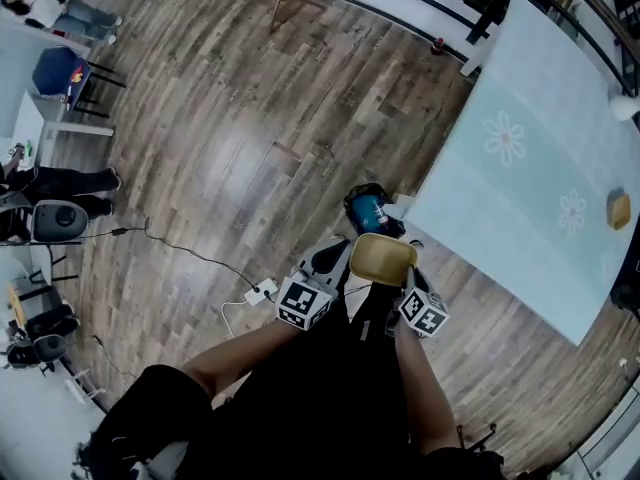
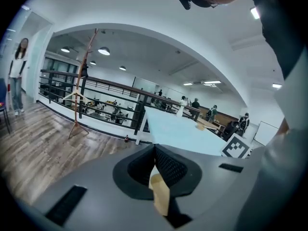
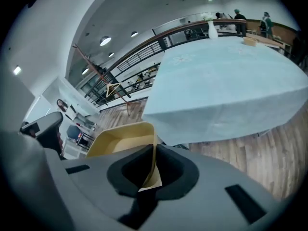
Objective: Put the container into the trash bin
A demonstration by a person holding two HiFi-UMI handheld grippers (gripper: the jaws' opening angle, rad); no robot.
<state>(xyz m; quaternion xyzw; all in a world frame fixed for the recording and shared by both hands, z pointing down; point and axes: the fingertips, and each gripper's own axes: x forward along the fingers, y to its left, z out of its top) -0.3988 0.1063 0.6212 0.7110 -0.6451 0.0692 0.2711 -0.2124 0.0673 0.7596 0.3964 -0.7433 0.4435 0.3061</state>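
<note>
1. Both tongs are clenched on the tan container (image 1: pixel 383 258): the left tongs (image 2: pixel 155 170) pinch one rim, the right tongs (image 3: pixel 152 170) pinch the opposite wall.
2. The container hangs in the air above the floor, just short of the blue-lined trash bin (image 1: pixel 366 209) by the counter (image 1: pixel 520 168) corner.
3. Carry it forward level, centre it over the bin's mouth, then release both sides together.

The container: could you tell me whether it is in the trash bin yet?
Out: left gripper and right gripper hold the container short of the trash bin.
</note>
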